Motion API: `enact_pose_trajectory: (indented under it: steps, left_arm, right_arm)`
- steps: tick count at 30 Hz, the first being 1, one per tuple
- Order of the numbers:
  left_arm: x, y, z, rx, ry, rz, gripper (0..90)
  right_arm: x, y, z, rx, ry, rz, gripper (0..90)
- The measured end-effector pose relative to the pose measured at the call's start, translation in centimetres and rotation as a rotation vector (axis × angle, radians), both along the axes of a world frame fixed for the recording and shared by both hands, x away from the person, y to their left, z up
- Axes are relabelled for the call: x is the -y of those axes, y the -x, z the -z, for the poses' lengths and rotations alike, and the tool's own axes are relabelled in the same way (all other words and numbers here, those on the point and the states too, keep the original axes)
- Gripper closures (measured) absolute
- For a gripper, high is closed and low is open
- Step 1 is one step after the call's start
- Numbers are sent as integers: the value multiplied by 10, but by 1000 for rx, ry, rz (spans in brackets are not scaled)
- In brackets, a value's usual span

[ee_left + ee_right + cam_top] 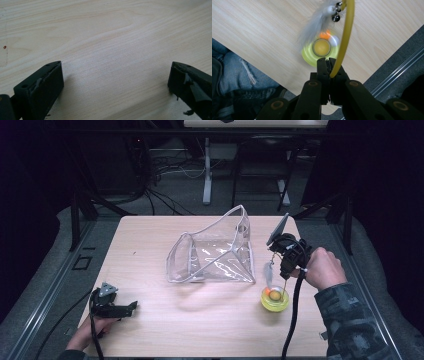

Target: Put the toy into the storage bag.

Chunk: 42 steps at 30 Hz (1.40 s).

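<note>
Right gripper (329,61): black jaws pinching a thin, curved yellow rod (345,37) carrying a fluffy grey feather (315,25) and small bells, dangling over a round yellow-green base (274,299) on the pale woodgrain table (165,320). Left gripper (115,80): jaws standing spread, holding nothing. Clear glossy plastic bag (215,252) lying nearby.

Left hand (92,327) lies low at the near left corner, its gripper (131,308) pointing right along the surface with both jaws standing wide apart and nothing between them. Over on the right, the hand (324,268) is raised, sleeve coming in from the near right edge, and its gripper (329,65) points down with the jaws pinched together on a thin yellow rod (345,37).
</note>
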State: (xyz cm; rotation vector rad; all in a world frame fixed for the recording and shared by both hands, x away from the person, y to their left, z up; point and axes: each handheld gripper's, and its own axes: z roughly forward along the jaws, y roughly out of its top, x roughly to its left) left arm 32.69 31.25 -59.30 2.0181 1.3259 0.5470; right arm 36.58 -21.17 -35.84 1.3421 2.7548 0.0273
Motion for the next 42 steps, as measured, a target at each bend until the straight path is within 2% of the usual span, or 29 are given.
enact_pose_trajectory:
  steps: [9,14,16,25,32,42]
  left_arm:
    - [0,0,0,-5,0,3,3]
    - [0,0,0,-5,0,3,3]
    - [0,0,0,-5,0,3,3]
    - [0,0,0,-5,0,3,3]
    - [0,0,0,-5,0,3,3]
    - [0,0,0,-5,0,5,3]
  right_arm:
    - [4,-8,-11,8,8,6,880]
    - [6,-12,-14,19,-8,22,879]
    - [7,-15,-17,5,4,16,880]
    - [10,-25,-24,13,25,25,879]
    - [13,-35,-30,8,19,29,879]
    - [5,-47,-44,25,19,25,879]
